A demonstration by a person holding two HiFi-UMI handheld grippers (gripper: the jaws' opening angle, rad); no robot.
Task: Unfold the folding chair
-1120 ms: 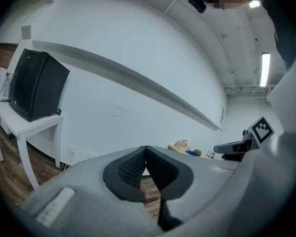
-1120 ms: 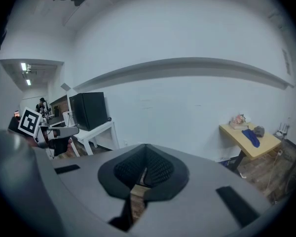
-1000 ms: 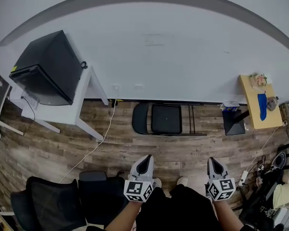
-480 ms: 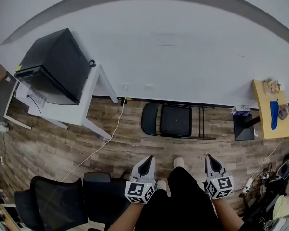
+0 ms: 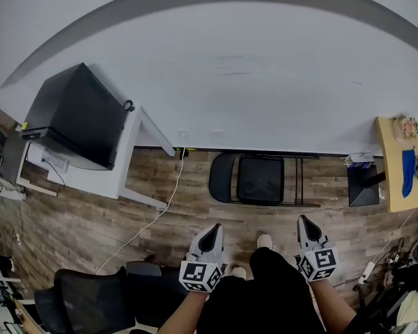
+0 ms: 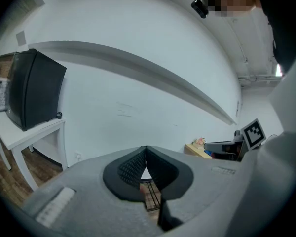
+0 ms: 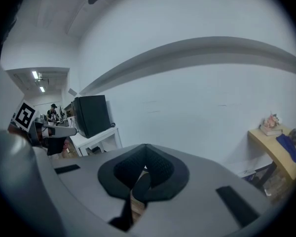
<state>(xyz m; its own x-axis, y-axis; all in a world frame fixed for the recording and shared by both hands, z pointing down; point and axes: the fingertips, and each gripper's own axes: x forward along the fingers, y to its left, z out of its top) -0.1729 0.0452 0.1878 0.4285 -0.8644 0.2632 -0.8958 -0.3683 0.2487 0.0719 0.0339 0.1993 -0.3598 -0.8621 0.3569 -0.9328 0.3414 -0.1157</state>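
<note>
The black folding chair [image 5: 259,179] lies folded flat on the wood floor against the foot of the white wall, rounded backrest to the left, legs to the right. My left gripper [image 5: 210,234] and right gripper [image 5: 305,223] are held side by side well short of the chair, both pointing toward it. Both are shut with nothing between their jaws. In the left gripper view a sliver of the chair's frame [image 6: 152,194] shows under the shut left gripper [image 6: 146,148]. The right gripper [image 7: 145,147] looks at the wall over its own shut tips.
A white table [image 5: 101,176] with a black box [image 5: 73,117] stands at the left, a white cable [image 5: 153,221] trailing across the floor. A yellow shelf [image 5: 403,169] and small black stand [image 5: 366,185] are at the right. Black office chairs [image 5: 97,301] sit behind at lower left.
I have walked toward the wall. The folded chair has come nearer and now sits between the two grippers in the head view. Both grippers stay shut.
</note>
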